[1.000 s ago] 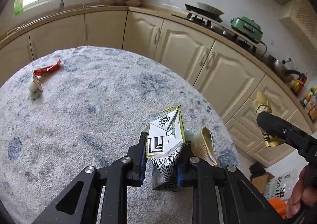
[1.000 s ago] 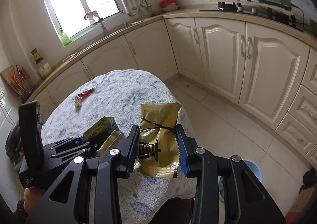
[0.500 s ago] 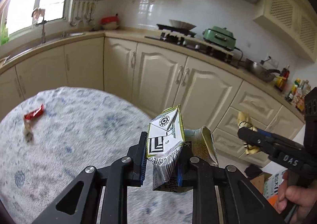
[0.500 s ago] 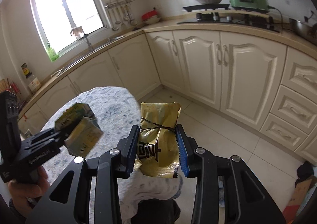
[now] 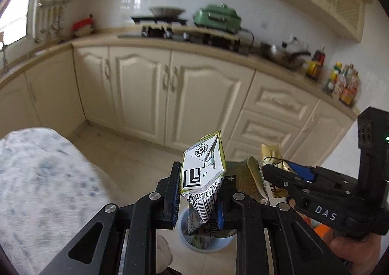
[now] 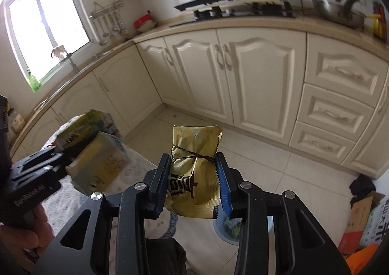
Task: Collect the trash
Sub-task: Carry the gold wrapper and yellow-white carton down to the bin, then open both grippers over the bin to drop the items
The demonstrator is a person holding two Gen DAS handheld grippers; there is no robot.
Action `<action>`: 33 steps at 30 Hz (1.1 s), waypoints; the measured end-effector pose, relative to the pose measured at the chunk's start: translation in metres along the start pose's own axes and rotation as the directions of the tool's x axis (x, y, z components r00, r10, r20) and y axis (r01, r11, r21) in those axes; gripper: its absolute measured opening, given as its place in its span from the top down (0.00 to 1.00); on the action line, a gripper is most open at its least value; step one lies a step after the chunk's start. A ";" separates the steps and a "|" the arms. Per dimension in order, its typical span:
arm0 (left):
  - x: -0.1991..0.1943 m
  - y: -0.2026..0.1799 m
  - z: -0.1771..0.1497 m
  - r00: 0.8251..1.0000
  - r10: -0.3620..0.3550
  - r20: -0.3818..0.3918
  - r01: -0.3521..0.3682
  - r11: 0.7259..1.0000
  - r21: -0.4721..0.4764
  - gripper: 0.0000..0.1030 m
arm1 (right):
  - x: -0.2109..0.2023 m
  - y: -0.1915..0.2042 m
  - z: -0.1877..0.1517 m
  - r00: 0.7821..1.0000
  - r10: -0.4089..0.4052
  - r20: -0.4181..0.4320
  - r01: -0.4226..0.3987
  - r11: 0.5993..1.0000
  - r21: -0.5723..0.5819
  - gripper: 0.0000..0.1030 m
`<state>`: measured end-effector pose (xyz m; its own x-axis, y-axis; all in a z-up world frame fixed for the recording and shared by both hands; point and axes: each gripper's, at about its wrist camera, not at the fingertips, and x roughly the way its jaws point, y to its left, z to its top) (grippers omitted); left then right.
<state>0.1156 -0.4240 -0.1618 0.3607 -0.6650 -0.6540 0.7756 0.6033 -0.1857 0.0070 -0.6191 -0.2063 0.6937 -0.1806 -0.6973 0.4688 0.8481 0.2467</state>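
Observation:
My left gripper (image 5: 198,192) is shut on a crushed green-and-white drink carton (image 5: 203,172), held in the air above a pale blue trash bin (image 5: 206,243) on the floor. The carton also shows in the right wrist view (image 6: 97,153). My right gripper (image 6: 193,182) is shut on a crumpled gold snack bag (image 6: 194,165), held above the floor near the same bin (image 6: 228,231). In the left wrist view the right gripper (image 5: 274,175) sits just right of the carton, with the gold bag (image 5: 272,155) in it.
The round table with its blue-white cloth (image 5: 41,177) is at the left. Cream kitchen cabinets (image 5: 180,95) run along the back. Cardboard boxes and bags (image 6: 362,221) lie on the floor at the right. Tiled floor (image 6: 267,160) lies between.
Both grippers have swung right, away from the table and out over the floor, each still holding its trash. The blue bin has come into view below them.

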 end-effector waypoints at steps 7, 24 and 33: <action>0.115 -0.013 -0.004 0.975 -0.009 -0.224 0.011 1.000 0.006 0.82 | 0.055 -0.058 -0.022 0.992 -0.017 -0.128 0.030 0.994 0.101 0.65; 0.269 -0.037 0.011 0.897 0.141 -0.419 -0.114 0.990 0.089 0.12 | 0.130 -0.156 -0.069 0.953 -0.019 -0.302 0.112 0.950 0.291 0.31; 0.204 -0.056 0.013 0.929 0.178 -0.325 -0.155 0.983 0.095 0.01 | 0.111 -0.159 -0.073 0.957 -0.073 -0.280 0.175 0.916 0.360 0.00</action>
<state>0.1523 -0.5990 -0.2753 0.3045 -0.3668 -0.8791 0.7561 0.6544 -0.0111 -0.0306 -0.7371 -0.3722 0.4770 -0.0950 -0.8737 0.7478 0.5663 0.3467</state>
